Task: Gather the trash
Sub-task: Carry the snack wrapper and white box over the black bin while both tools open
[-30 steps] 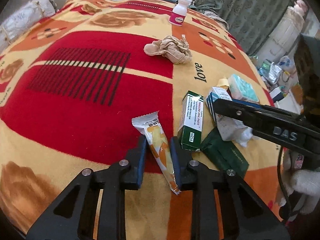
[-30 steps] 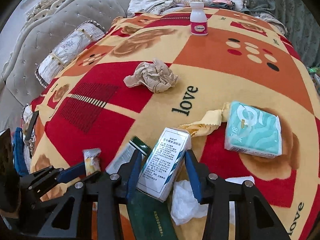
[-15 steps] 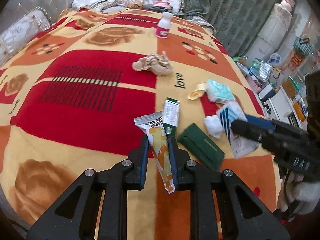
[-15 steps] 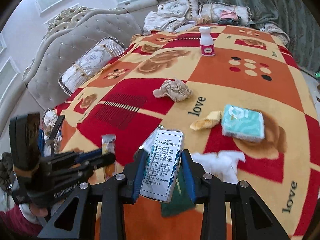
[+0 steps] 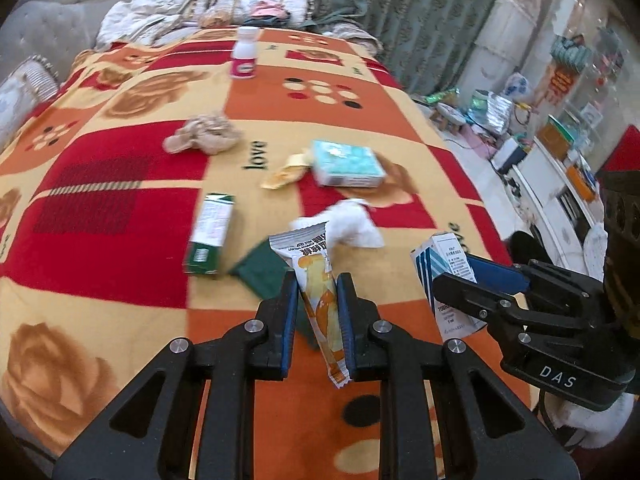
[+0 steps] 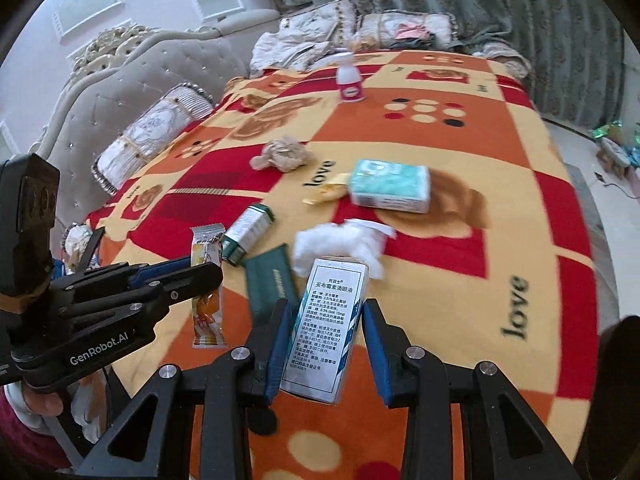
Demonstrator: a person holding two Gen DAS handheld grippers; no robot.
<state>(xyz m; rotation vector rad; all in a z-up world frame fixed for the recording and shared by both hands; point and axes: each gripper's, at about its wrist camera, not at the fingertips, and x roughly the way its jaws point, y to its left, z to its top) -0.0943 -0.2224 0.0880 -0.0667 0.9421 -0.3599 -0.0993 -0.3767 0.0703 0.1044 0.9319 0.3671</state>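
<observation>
At the far left of the left wrist view, a tufted grey headboard (image 5: 36, 36) and a striped bolster pillow (image 5: 22, 92) fill the upper left corner, edging a red, orange and yellow blanket (image 5: 120, 216) printed with "love". Left of centre a crumpled brown paper ball (image 5: 204, 139) lies on the blanket, and below it a green and white medicine carton (image 5: 210, 232) rests flat. A white bottle with a pink label (image 5: 244, 58) stands upright near the top centre.

At lower centre, the left gripper (image 5: 318, 312) has its blue-padded fingers pressed against both sides of an orange and silver snack wrapper (image 5: 316, 292), which it holds raised above the blanket. Behind the wrapper lie a dark green flat packet (image 5: 260, 272) and a crumpled white tissue (image 5: 352, 226). Further up sit a scrap of yellow wrapper (image 5: 286, 172) and, touching it, a teal tissue pack (image 5: 346, 162).

At the right edge, the right gripper (image 5: 468, 280) clamps a white and blue eye-drop box (image 5: 444, 264).

In the right wrist view, the left gripper (image 6: 200, 272) shows at the left with the snack wrapper (image 6: 206, 280) in its grip. At lower centre the right gripper (image 6: 326, 344) has its fingers closed partway onto the eye-drop box (image 6: 328, 320), held upright clear of the blanket (image 6: 480, 240).
</observation>
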